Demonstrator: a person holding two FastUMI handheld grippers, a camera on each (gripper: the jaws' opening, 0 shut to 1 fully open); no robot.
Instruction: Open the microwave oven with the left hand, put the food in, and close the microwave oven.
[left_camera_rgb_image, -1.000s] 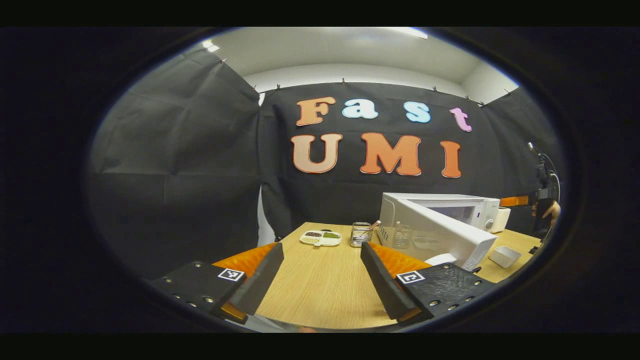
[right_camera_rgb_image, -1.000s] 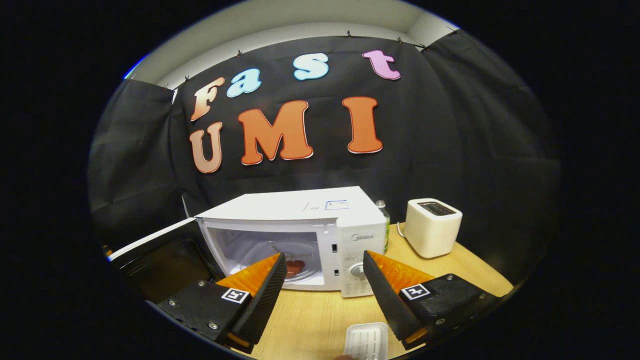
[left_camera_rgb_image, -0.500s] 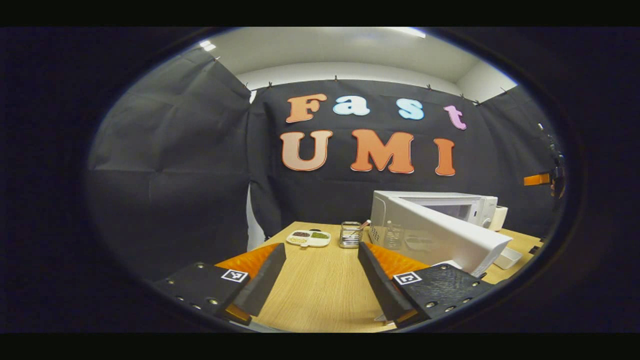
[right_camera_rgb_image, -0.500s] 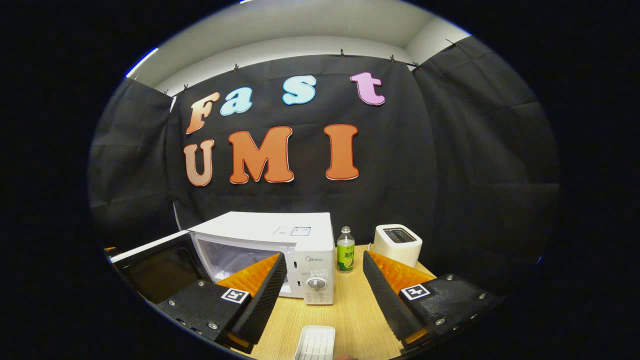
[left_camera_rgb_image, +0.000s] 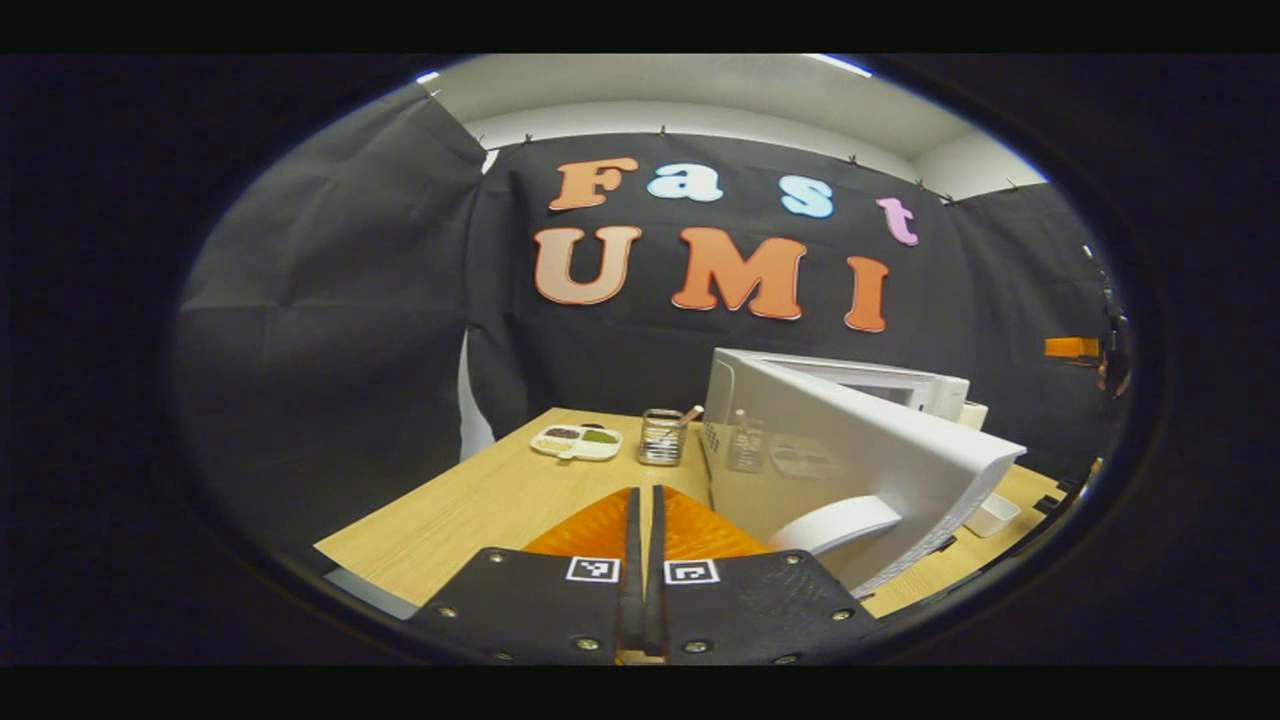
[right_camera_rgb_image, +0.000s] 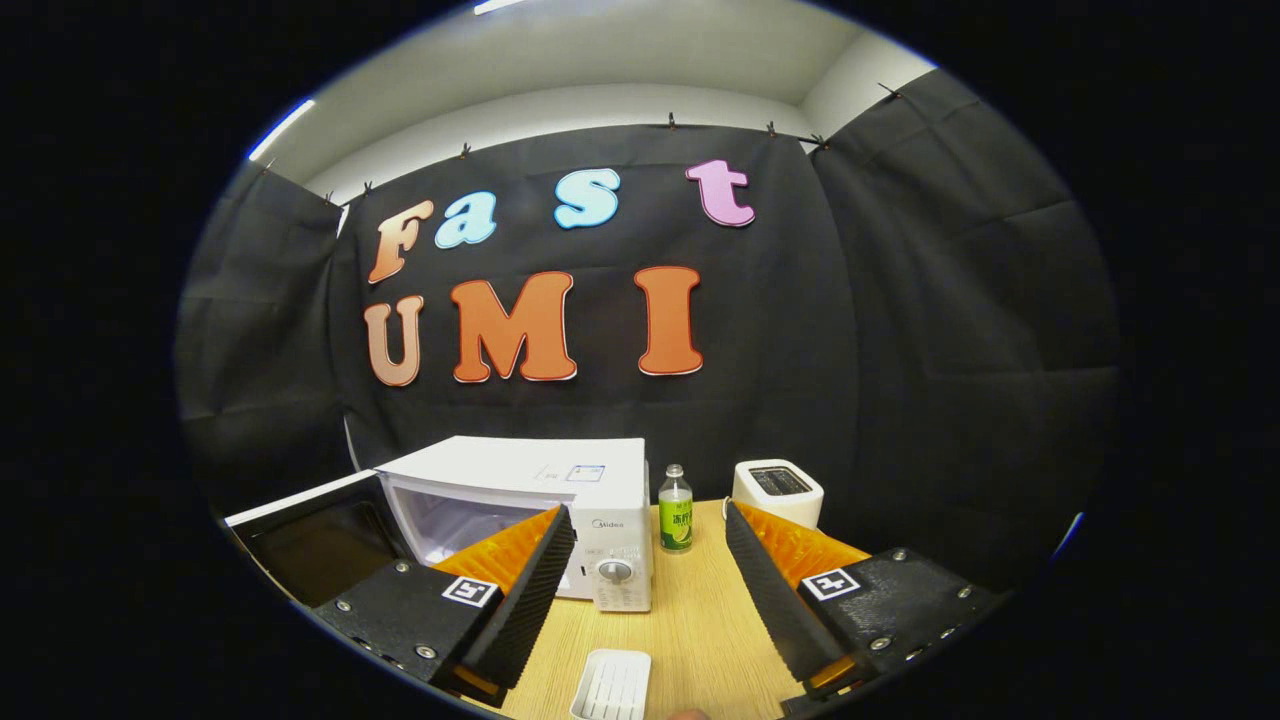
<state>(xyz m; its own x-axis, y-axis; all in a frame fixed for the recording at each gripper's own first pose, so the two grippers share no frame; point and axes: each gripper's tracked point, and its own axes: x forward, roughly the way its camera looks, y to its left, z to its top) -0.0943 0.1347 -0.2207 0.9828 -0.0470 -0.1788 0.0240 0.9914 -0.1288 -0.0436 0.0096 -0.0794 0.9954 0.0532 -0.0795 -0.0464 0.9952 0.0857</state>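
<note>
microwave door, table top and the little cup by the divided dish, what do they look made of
Microwave door: seemingly glossy white plastic; it mirrors nearby items. Table top: light wood or wood-look laminate, matte, with straight grain lines. Cup: apparently clear glass or plastic, since its contents show through. Divided dish: white, plastic or ceramic, unclear.

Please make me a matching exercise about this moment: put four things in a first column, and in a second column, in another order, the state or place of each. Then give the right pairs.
Things:
1. left tongs
2. right tongs
3. microwave oven door
4. green bottle

States or places:
A. standing between the microwave oven and the toaster
B. fingers pressed together, with nothing between them
C. swung open
D. fingers spread wide apart, holding nothing

Right pairs: 1-B, 2-D, 3-C, 4-A
</note>
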